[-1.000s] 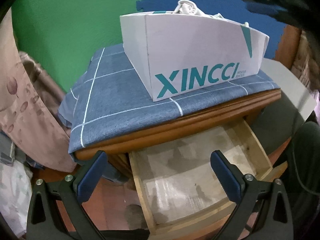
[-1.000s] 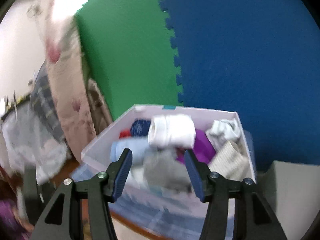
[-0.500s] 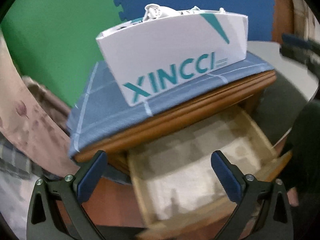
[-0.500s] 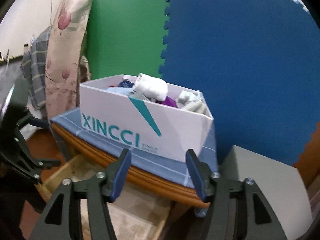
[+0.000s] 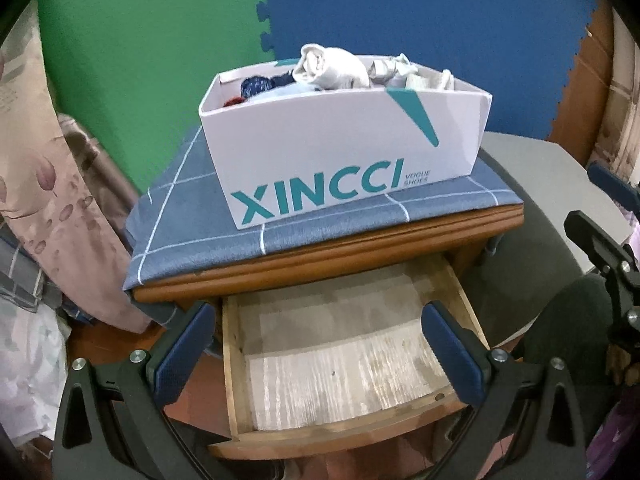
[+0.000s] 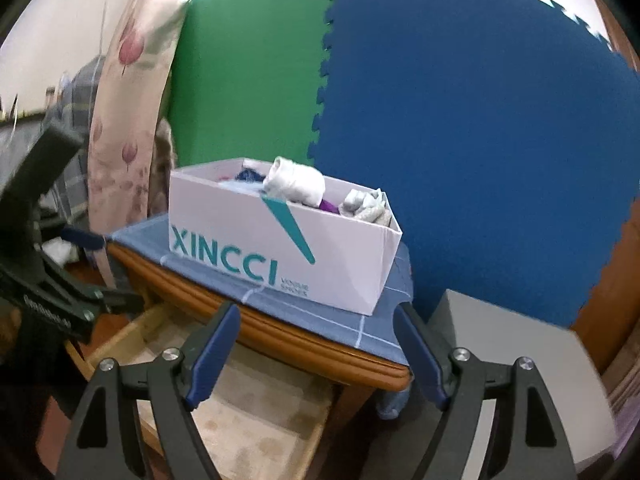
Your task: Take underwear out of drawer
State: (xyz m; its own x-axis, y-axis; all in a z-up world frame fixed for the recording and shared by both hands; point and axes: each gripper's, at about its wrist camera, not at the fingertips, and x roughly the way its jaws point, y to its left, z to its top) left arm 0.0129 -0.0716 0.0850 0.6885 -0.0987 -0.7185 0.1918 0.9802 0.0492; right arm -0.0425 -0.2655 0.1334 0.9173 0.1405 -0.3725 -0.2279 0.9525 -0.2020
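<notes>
Both tongs, left [image 5: 320, 344] and right [image 6: 318, 348], spread, gripping nothing | drawer [image 5: 232, 360] pulled out | box [image 5: 344, 160] holds rolled underwear [image 5: 332, 68]

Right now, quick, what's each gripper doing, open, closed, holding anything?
Left gripper: open, holding nothing, above the pulled-out drawer.
Right gripper: open, holding nothing, facing the white shoe box.

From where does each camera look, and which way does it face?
Left wrist: on the left tongs, above the open drawer, facing the box; its own open tongs show, and the right tongs at the right edge.
Right wrist: on the right tongs, right of the drawer, facing the box; its open tongs show.
Shared: box, drawer.
</notes>
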